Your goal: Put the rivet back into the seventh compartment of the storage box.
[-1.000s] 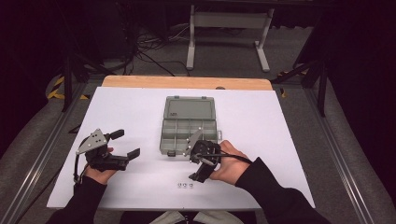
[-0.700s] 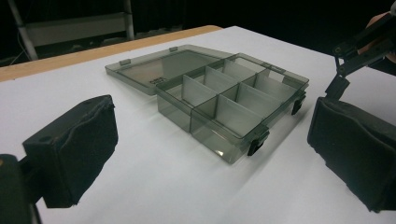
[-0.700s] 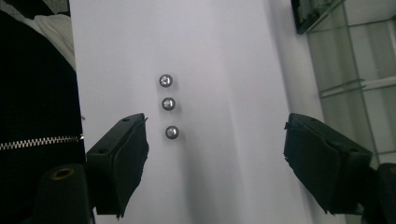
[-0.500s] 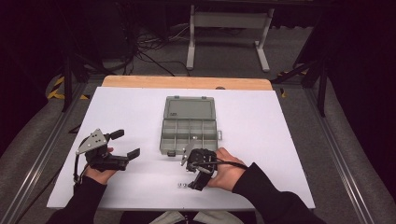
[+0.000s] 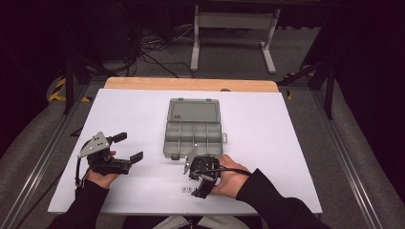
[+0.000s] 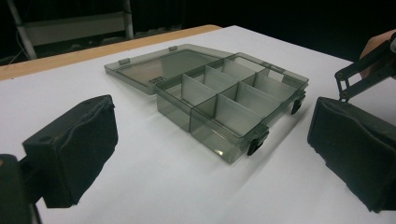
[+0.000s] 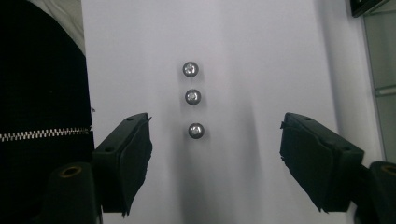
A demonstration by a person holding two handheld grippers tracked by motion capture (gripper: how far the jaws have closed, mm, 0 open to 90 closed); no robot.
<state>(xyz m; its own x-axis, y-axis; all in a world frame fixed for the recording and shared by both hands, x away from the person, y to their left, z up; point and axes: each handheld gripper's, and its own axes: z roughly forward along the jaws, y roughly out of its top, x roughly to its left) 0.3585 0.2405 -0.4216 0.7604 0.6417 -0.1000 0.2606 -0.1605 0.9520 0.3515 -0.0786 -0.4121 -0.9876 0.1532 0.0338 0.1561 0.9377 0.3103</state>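
Step judged in hand: approach for pickup. Right gripper is held over three small screws near the surface's front edge, its wide jaws just narrowing slightly, nothing held. Next: lowering, closing on the nearest screw. Left gripper: jaws wide, empty, facing the open compartment box.

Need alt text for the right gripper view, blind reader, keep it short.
Three small round metal pieces lie in a line on the white table, just beyond the open right gripper. The nearest piece sits between its two black jaws, untouched. A dark zipped sleeve runs along the left edge.
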